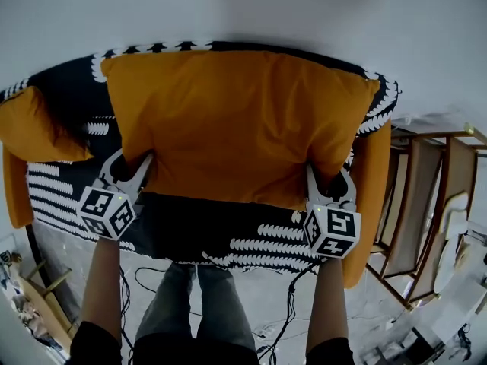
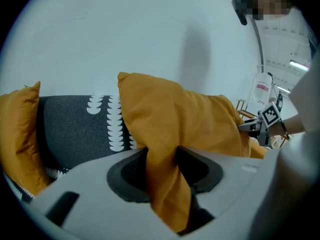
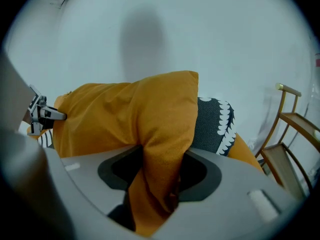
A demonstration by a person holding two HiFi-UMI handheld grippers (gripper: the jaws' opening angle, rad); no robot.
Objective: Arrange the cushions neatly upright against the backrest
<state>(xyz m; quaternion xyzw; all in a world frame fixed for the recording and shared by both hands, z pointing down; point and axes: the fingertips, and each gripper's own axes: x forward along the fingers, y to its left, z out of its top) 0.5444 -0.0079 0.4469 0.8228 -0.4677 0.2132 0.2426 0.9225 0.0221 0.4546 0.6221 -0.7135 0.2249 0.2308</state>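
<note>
A large orange cushion (image 1: 236,120) stands upright against the backrest of a sofa with a black-and-white patterned cover (image 1: 228,238). My left gripper (image 1: 131,166) is shut on the cushion's lower left corner, and its fabric (image 2: 170,119) bunches between the jaws (image 2: 161,169). At the lower right corner my right gripper (image 1: 329,179) is shut on a fold of the same cushion (image 3: 140,114), which fills its jaws (image 3: 159,171). A smaller orange cushion (image 1: 34,128) leans at the sofa's left end, also seen in the left gripper view (image 2: 17,134).
The sofa's orange armrest (image 1: 373,196) stands just right of my right gripper. Beyond it is a wooden rack (image 1: 426,196). Cables (image 1: 289,310) lie on the floor by the person's legs. A plain white wall rises behind the sofa.
</note>
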